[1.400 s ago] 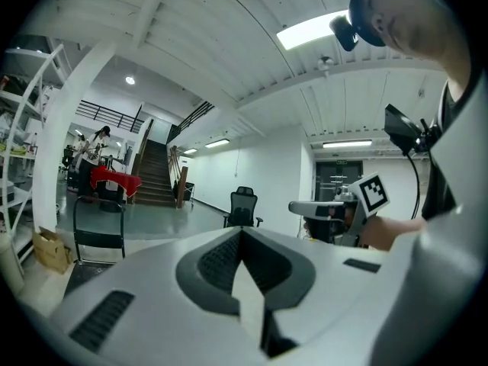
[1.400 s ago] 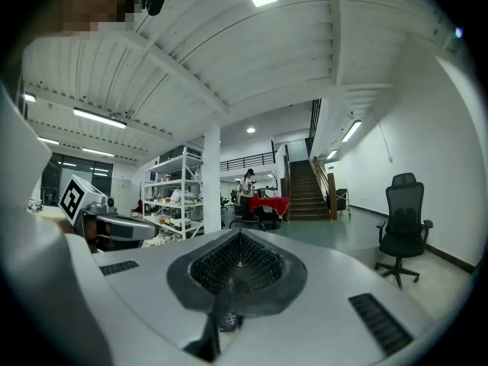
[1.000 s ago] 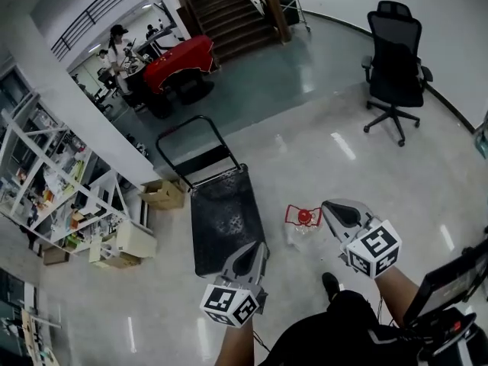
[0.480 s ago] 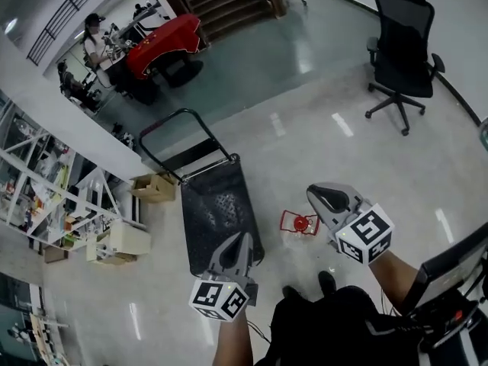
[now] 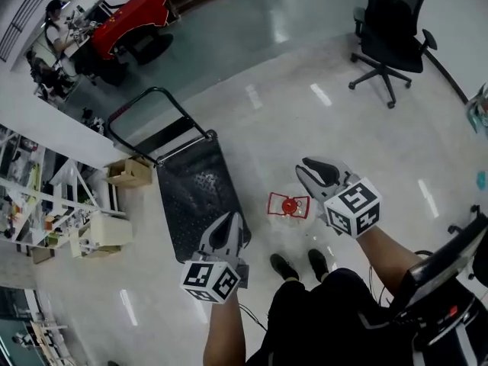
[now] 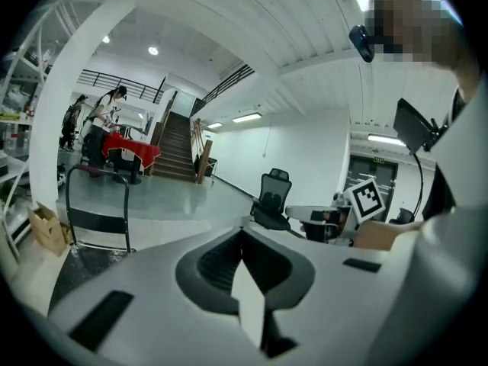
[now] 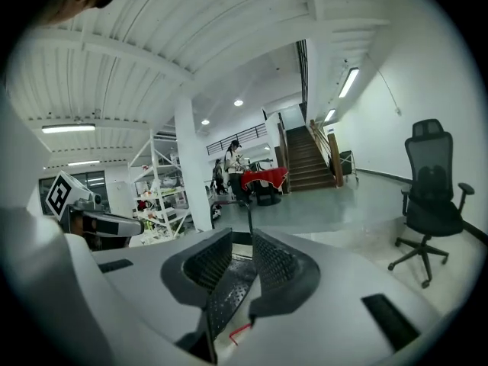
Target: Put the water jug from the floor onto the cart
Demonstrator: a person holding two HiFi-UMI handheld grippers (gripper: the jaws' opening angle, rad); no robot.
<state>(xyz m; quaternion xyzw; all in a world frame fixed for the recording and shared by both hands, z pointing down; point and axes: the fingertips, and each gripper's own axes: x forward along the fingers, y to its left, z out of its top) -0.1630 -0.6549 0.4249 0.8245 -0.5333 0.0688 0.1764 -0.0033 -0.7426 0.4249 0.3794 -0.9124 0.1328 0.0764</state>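
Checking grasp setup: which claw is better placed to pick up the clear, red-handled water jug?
Likely right. The right claw is beside the clear red-handled water jug, jaws just opening, empty; the left claw is shut, farther, by the black cart.

Water jug (image 5: 289, 205): clear body fading into glossy floor, outline unreadable, only red cap and handle showing. Cart (image 5: 191, 189): deck's 5 o'clock corner sitting under left gripper (image 5: 229, 218). Office chair (image 5: 387, 33): headrest getting cropped at 1 o'clock edge. Shelving (image 5: 30, 204) running off 9 o'clock edge, contents too small to identify.
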